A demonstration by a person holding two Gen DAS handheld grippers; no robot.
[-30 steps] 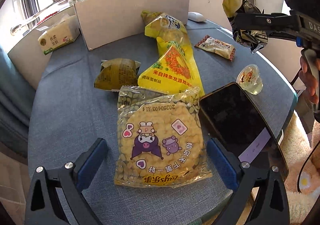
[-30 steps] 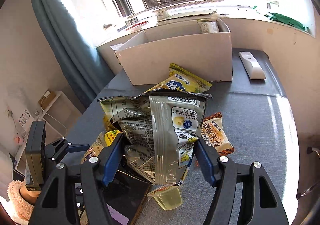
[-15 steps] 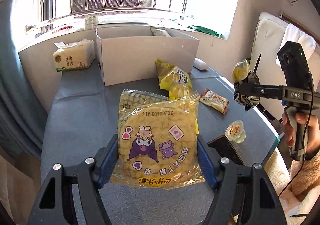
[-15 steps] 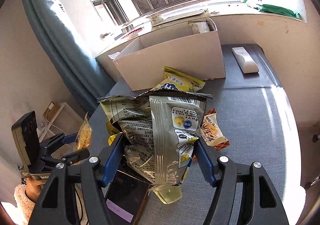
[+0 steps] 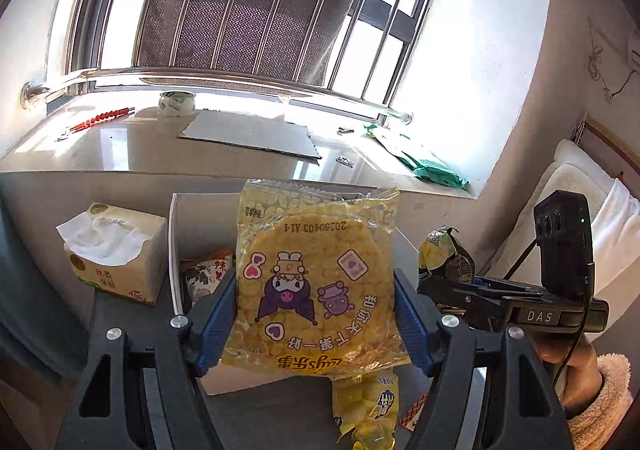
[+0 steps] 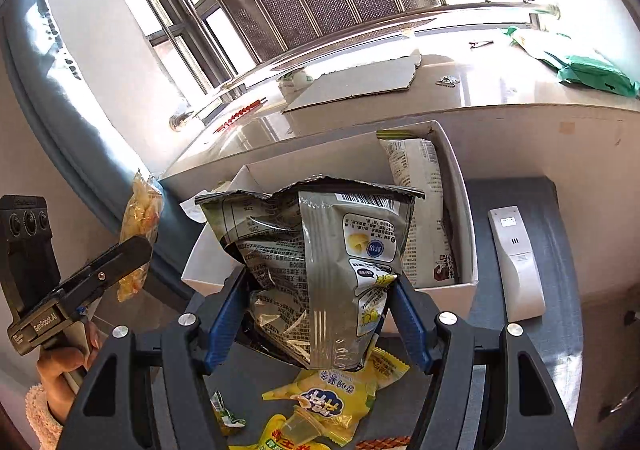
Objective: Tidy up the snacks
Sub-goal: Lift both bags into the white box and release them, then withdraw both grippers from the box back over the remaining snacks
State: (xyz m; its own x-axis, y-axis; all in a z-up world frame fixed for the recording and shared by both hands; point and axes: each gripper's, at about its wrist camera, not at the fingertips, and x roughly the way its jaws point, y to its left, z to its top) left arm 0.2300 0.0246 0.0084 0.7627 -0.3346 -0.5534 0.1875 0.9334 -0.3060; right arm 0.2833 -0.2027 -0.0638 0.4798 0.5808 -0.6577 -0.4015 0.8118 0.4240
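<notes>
A home — barred window, tissue pack, white sofa.

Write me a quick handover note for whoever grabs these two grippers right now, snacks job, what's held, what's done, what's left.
Left gripper: shut on the yellow round corn-cracker packet with purple cartoon print, held up in front of the white cardboard box.
Right gripper: shut on the crumpled silver-grey chip bag, held up by the box.
Done: a white printed bag and at least one more packet stand in the box.
Left: drop both held packs in, then collect the yellow snack packets and clear jelly cup on the grey table.
</notes>
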